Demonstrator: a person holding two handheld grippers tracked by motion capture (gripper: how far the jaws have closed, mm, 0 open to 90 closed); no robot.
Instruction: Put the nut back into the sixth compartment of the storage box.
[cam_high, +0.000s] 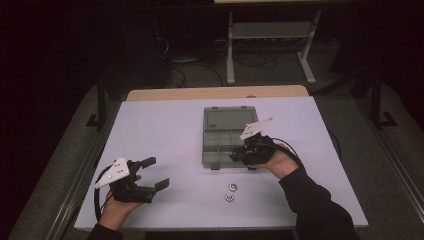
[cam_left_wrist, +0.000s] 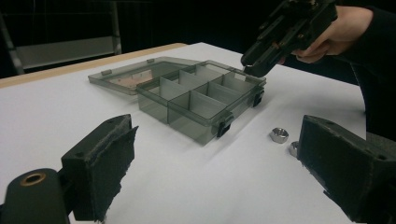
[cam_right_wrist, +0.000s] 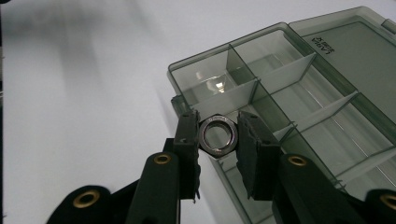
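Note:
A clear grey compartment box (cam_high: 222, 125) lies open in the middle of the white table (cam_high: 165, 130), its lid (cam_right_wrist: 355, 51) folded flat behind it. My right gripper (cam_right_wrist: 218, 140) is shut on a steel hex nut (cam_right_wrist: 218, 134), which is pinched flat between the pads. It hovers at the box's (cam_right_wrist: 289, 70) near corner compartments. In the high view the right gripper (cam_high: 235, 156) sits over the box's front right part. Two more nuts (cam_high: 232, 187) (cam_high: 228, 197) lie on the table in front of the box. My left gripper (cam_high: 157, 172) rests open at the lower left with nothing between its pads.
In the left gripper view the box (cam_left_wrist: 201, 93) stands ahead, the loose nuts (cam_left_wrist: 279, 135) lie to its right, and the right gripper (cam_left_wrist: 254, 65) hangs above its far corner. A wooden strip (cam_high: 215, 92) borders the table's far edge.

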